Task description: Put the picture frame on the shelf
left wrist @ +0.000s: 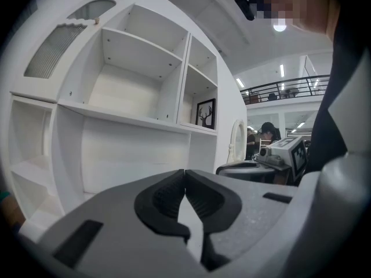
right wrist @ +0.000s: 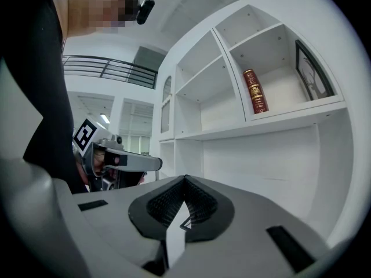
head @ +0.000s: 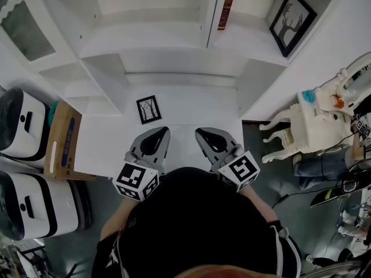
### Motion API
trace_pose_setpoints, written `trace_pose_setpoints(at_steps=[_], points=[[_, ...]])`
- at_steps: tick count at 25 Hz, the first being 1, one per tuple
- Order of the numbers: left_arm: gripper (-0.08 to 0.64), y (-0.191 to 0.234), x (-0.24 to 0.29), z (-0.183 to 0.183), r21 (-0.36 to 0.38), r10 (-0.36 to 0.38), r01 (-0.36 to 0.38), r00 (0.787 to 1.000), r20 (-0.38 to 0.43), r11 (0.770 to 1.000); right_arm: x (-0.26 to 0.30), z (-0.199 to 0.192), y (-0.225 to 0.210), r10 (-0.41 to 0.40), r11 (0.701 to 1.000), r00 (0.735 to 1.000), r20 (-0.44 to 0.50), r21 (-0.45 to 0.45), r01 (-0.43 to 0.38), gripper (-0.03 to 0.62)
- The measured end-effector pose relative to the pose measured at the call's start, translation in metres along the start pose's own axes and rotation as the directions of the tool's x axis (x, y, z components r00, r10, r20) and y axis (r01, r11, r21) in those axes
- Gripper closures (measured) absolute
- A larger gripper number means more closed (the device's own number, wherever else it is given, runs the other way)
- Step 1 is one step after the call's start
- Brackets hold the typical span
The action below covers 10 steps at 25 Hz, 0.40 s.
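Both left gripper (head: 163, 131) and right gripper (head: 200, 132) jaws pressed together, empty; picture frame (head: 149, 109) just beyond left jaws.

No words or numbers can be read. The cardboard box (head: 64, 139), out to the left of the left gripper (head: 164, 131), carries blue print too small to make out. The red book (right wrist: 255, 91), above and ahead of the right gripper (right wrist: 185, 178), has gilt marks on its spine, illegible. The left cube (head: 137, 181) and right cube (head: 243, 169) bear only black-and-white square markers.
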State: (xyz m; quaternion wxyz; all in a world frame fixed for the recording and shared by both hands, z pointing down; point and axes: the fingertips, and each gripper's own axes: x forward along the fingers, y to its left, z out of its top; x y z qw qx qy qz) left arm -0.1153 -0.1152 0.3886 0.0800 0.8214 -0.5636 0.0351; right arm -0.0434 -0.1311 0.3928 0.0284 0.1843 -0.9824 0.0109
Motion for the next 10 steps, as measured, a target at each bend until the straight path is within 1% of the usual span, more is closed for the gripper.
trace_pose_setpoints(at_steps=[5,10], points=[[0.554,-0.0044,0.0024,-0.0040,-0.021,-0.014,0.014,1.000,-0.009,1.000,-0.0047,-0.0060,-0.0024,-0.006,1.000,1.000,-0.005,-0.002,0.006,0.574],[0.552,-0.0092,0.0030,-0.0082,-0.034,-0.028,0.028,0.999,-0.022,0.999,-0.0062,-0.0027,0.0021,-0.007,1.000,1.000,-0.017,0.005,0.007,0.574]])
